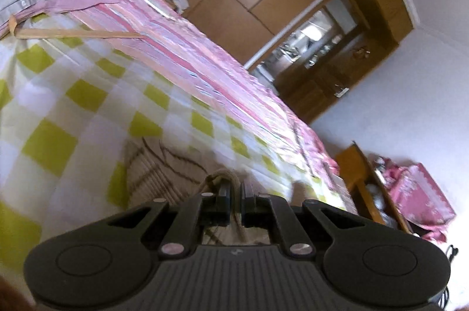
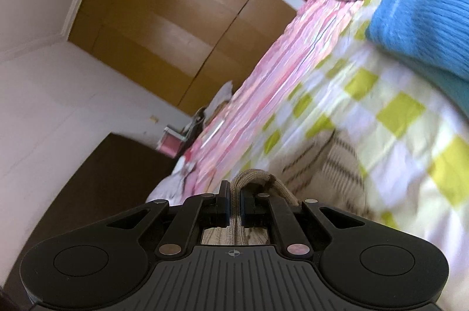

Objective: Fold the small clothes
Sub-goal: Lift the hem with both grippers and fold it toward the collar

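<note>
A beige striped knit garment (image 1: pixel 152 176), spread on the green-and-white checked bedspread (image 1: pixel 73 94), is pinched at one edge by the closed left gripper (image 1: pixel 234 193) and at another by the closed right gripper (image 2: pixel 234 198), with a blue knit (image 2: pixel 422 14) lying on the bedspread beyond it.
</note>
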